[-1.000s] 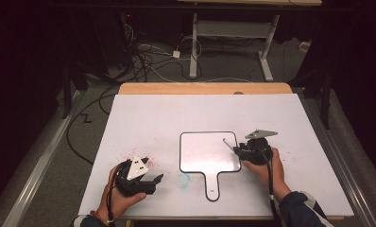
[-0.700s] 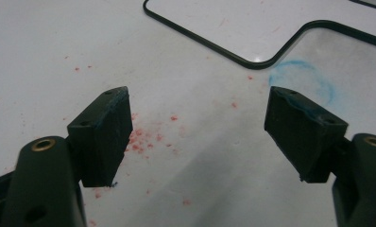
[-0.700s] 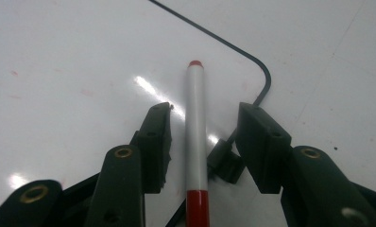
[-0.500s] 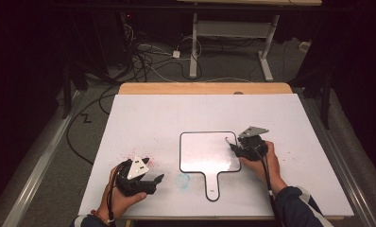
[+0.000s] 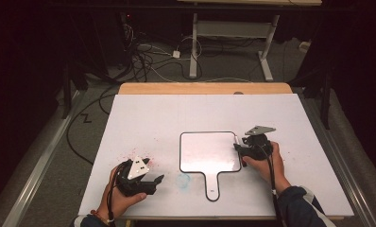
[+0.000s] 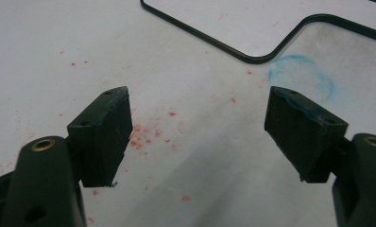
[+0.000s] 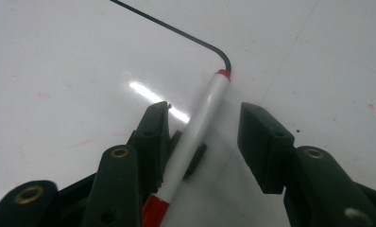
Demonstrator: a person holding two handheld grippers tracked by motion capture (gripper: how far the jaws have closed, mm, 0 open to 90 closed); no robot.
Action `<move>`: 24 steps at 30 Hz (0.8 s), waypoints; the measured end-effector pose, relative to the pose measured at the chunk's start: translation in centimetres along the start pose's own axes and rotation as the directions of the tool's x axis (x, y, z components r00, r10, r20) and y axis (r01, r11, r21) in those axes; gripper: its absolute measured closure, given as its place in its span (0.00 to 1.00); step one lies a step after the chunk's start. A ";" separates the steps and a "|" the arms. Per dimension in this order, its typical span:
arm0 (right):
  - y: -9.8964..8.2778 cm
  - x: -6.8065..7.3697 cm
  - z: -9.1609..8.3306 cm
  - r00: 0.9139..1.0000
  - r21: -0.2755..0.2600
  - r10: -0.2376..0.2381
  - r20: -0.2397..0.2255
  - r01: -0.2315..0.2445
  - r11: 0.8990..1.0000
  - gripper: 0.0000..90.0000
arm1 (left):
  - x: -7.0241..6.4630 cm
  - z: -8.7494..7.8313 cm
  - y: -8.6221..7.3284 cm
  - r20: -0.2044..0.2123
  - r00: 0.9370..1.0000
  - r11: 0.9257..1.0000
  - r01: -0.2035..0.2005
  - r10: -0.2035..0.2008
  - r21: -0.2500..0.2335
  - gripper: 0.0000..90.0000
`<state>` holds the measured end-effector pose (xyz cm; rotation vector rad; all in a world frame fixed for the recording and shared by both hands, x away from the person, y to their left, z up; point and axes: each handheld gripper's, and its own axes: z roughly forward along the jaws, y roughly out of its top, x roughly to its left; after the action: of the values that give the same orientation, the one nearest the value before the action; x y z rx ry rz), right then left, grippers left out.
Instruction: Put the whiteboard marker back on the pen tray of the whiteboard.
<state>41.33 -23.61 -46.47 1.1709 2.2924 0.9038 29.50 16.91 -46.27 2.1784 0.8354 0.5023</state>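
the left hand-held gripper [image 5: 150,182] sits low near the front left of the white-topped table [image 5: 143,118], held in the person's left hand [image 5: 120,194]. its jaws are spread wide and released, with nothing between them. in the left gripper view, scattered red specks [image 6: 143,137] dot the table surface between and just ahead of the jaws, and a smudged blue ring mark [image 6: 302,75] lies ahead, just beyond the right-hand jaw. farther ahead lies the black-rimmed white paddle-shaped board [image 5: 209,152], its handle [image 5: 213,187] pointing toward the person.

the right hand-held gripper [image 5: 239,147] rests at the board's right edge, held in the person's right hand [image 5: 264,163]. in the right gripper view its jaws stand apart around a slim white marker with red ends [image 7: 195,135]; the marker lies against the left jaw, a clear gap separating it from the right jaw, so it isn't clenched. the marker's far tip reaches the board's rounded black corner [image 7: 224,54].
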 end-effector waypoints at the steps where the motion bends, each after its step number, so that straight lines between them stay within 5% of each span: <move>1: 0.0 0.0 0.0 1.000 -0.003 -0.001 -0.004 0.001 1.000 0.60 | 0.0 0.0 0.0 0.001 1.000 1.000 0.000 0.000 -0.001 0.25; 6: -0.1 -0.4 -0.4 1.000 -0.033 0.008 -0.007 -0.008 0.999 0.61 | 0.0 0.0 0.0 0.001 1.000 1.000 -0.002 0.002 0.000 0.25; 21: -0.4 -0.8 -0.3 0.999 -0.014 0.029 -0.043 -0.029 0.999 0.59 | -0.1 0.0 0.1 0.008 1.000 1.000 -0.001 0.001 -0.005 0.25; 24: -0.3 -1.0 -0.9 0.998 -0.064 0.023 -0.055 -0.027 0.998 0.56 | 0.0 0.0 0.1 0.003 1.000 1.000 0.000 0.000 -0.009 0.24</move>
<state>41.14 -24.88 -45.96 1.1636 2.2771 1.0231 29.49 16.86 -46.18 2.1706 0.8306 0.5018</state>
